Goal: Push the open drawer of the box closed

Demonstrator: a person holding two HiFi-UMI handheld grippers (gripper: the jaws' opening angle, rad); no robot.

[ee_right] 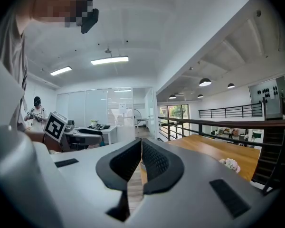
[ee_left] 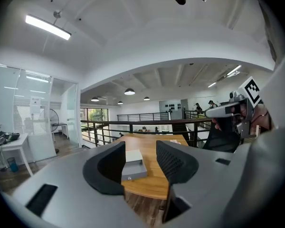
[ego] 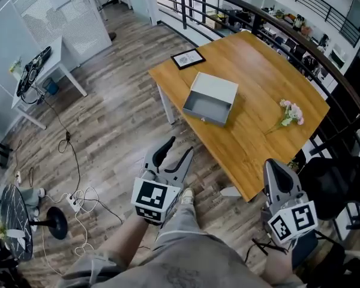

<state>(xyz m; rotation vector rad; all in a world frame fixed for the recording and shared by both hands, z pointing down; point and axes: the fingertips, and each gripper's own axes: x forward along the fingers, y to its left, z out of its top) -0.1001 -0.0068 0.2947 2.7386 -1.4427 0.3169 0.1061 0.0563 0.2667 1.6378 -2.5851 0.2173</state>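
A grey box [ego: 215,89] lies on the wooden table [ego: 258,77], and its drawer [ego: 205,110] stands pulled out toward the table's near edge. In the left gripper view the box [ee_left: 132,163] shows between the jaws, far ahead. My left gripper [ego: 174,153] is open and held off the table above the floor, well short of the drawer. My right gripper [ego: 277,171] hovers near the table's near right corner, its jaws shut with nothing between them. The right gripper [ee_right: 141,148] points past the table's edge.
A framed picture [ego: 188,58] lies at the table's far left corner, pink flowers [ego: 290,113] at its right. A black railing [ego: 300,47] runs behind the table. A white desk [ego: 45,71] stands at the left, with cables and a power strip [ego: 75,201] on the floor.
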